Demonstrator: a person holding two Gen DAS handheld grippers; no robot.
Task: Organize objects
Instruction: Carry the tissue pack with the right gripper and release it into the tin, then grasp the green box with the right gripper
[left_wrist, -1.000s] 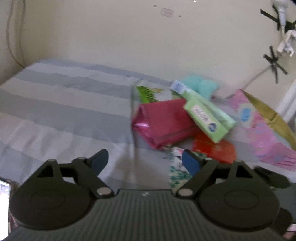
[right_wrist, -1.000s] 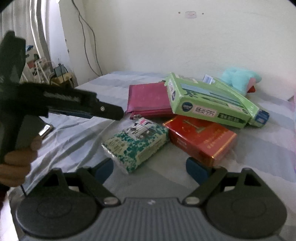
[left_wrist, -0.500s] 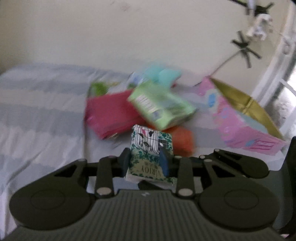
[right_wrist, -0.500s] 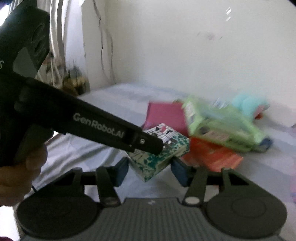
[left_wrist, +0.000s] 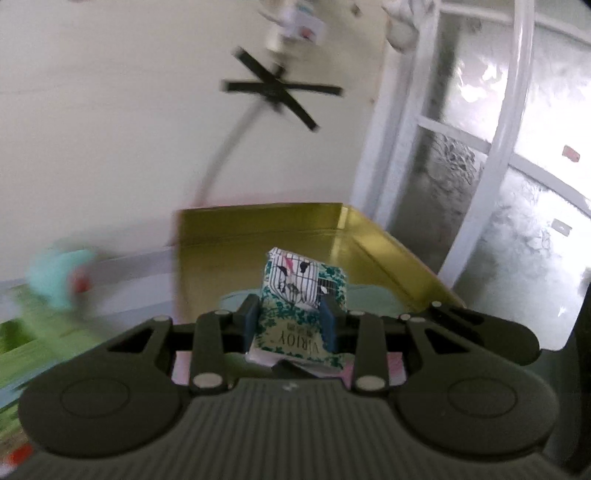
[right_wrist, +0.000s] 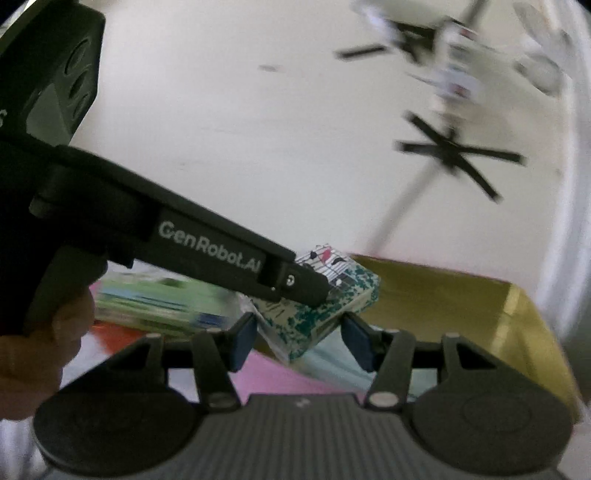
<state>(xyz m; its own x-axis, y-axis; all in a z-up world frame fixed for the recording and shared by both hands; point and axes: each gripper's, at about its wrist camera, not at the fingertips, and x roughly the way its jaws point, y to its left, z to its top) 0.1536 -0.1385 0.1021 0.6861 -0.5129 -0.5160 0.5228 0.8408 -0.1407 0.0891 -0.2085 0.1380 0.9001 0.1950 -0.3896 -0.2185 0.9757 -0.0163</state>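
Here the left claw (left_wrist: 290, 325) is clamped on a tissue pack (left_wrist: 301, 310) printed with green leaves and a striped birdcage; the word "VIRJOY" reads upside down on its near end. The pack hangs in the air just in front of the gold-lined pink box (left_wrist: 258, 221), whose open gold interior rises behind it. Half a second ago the same pack was gripped low over the bed beside the red and green boxes; now the view has swung up to the wall, the black tape cross (left_wrist: 275, 92) and the window frame (left_wrist: 424, 147).

From the right wrist, the left claw's arm crosses in from the left with "GenRobot.AI" in white letters, its tip pressed on the tissue pack (right_wrist: 332, 295). The right claw (right_wrist: 301, 338) is spread apart, its blue pads either side of the pack's lower corner; whether they touch it cannot be told. This view alone shows the person's left hand (right_wrist: 44, 339) on the handle and the blurred green box (right_wrist: 155, 302) left of the gold box (right_wrist: 461, 306). The left wrist alone shows a blurred turquoise plush (left_wrist: 59, 273) left of the box.
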